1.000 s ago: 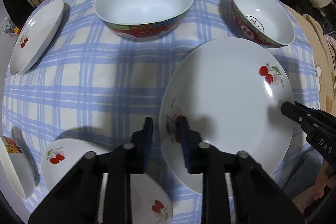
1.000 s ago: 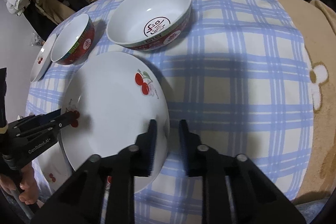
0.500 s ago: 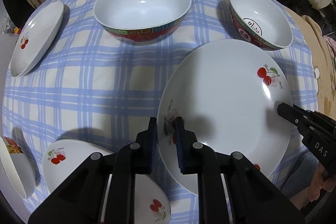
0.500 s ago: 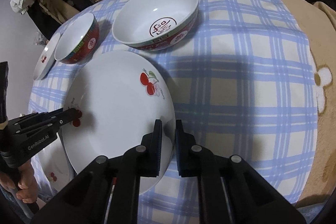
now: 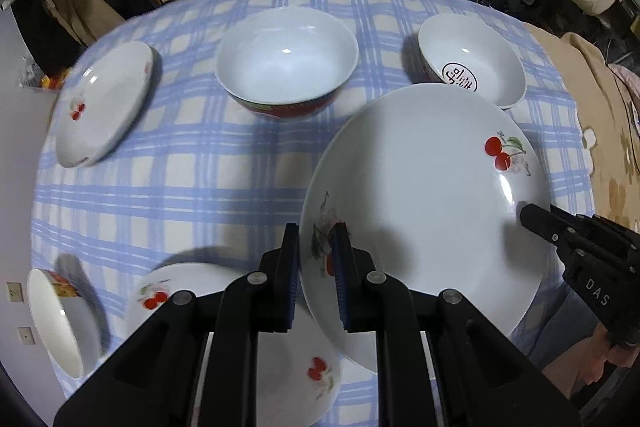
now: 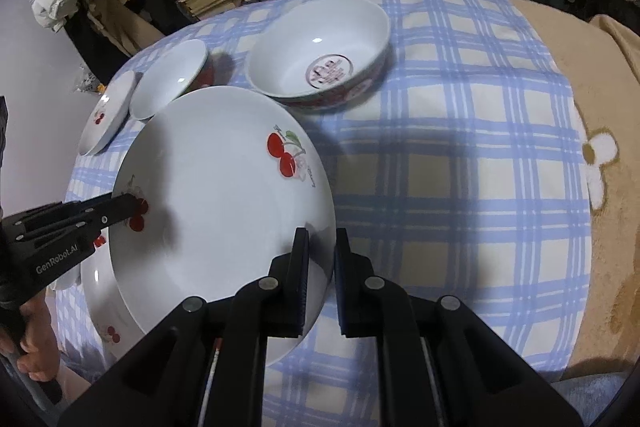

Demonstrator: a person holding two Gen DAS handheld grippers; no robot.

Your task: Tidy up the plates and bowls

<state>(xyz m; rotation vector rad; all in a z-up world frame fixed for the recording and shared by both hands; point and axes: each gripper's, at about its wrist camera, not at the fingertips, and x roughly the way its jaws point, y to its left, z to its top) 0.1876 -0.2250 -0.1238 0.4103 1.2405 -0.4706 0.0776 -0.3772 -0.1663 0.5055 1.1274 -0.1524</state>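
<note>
Checked tablecloth; "GenRobot.AI" tongs.

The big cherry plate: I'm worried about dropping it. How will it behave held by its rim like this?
The big cherry plate looks glazed and glossy, so probably slippery. It seems rigid, likely ceramic and breakable. The left tongs and right tongs pinch only opposite rims, so it could tilt if either slips.

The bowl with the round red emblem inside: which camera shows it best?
The right wrist view: the emblem bowl shows whole, its rim unobstructed, though slightly blurred. In the left wrist view the same emblem bowl is sharper, but the large cherry plate covers its near rim.
</note>
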